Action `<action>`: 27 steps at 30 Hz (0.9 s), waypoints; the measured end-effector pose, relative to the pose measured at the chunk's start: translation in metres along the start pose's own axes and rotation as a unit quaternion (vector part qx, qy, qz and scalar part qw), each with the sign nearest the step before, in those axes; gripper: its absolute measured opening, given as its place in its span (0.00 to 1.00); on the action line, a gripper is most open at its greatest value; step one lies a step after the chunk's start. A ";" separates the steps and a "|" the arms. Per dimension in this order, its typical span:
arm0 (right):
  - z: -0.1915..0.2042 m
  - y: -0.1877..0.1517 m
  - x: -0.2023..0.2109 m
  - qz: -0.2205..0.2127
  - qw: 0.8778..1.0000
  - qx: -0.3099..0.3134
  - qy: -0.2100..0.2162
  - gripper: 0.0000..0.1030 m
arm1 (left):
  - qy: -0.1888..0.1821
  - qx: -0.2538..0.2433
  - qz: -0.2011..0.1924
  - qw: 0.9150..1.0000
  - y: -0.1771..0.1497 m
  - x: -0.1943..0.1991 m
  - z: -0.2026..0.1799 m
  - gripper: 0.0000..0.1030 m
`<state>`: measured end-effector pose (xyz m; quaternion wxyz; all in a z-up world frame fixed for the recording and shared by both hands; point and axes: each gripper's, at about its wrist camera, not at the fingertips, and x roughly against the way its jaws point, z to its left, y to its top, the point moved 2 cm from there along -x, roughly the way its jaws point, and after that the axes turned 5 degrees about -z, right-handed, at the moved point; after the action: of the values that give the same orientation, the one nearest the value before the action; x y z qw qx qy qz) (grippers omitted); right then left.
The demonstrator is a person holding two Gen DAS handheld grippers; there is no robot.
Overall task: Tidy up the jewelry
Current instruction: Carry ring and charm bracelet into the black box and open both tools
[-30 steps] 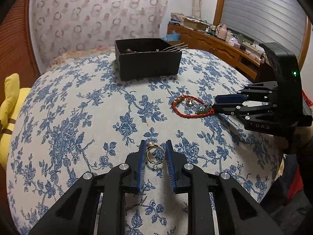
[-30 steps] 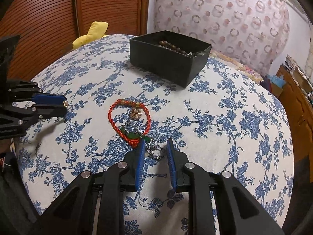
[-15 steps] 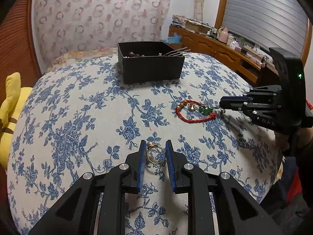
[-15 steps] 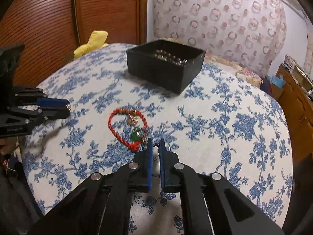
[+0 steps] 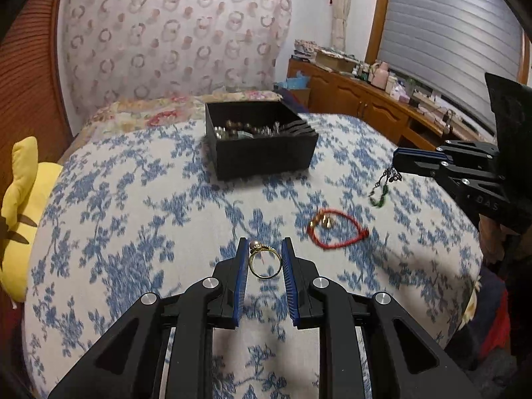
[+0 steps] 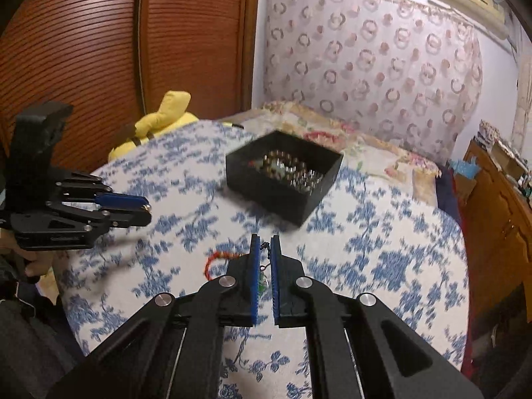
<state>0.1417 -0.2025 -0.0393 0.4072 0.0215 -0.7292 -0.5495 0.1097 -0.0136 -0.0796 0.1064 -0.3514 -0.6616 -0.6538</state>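
My left gripper [image 5: 265, 249] is shut on a gold ring with a pearl [image 5: 264, 261] and holds it above the bed. My right gripper [image 6: 265, 244] is shut on a dark chain with a green charm [image 5: 382, 189], which dangles below its tips; the chain also shows in the right wrist view [image 6: 264, 279]. A red cord bracelet with gold beads [image 5: 335, 229] lies on the floral bedspread [image 5: 133, 216]; only part of it shows in the right wrist view [image 6: 216, 261]. The black jewelry box [image 5: 261, 143] holds beads and metal pieces, also in the right wrist view [image 6: 282, 174].
A yellow plush toy [image 5: 20, 206] lies at the bed's left edge. A wooden sideboard with clutter [image 5: 382, 99] runs along the right wall. A wooden slatted door [image 6: 99, 50] stands behind the bed.
My right gripper closed on the chain and lifted it off the bed, away from the red bracelet. My left gripper rose with the ring. Both moved toward the box.
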 end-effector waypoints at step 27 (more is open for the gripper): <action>-0.032 0.103 -0.057 -0.036 0.999 0.000 -0.019 0.07 | 0.021 -0.019 -0.032 0.999 0.078 -0.041 0.016 0.18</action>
<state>0.2422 -0.1601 0.0146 0.3735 0.0376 -0.7357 -0.5637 0.1918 -0.0203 -0.0445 0.0929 -0.3179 -0.6579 -0.6764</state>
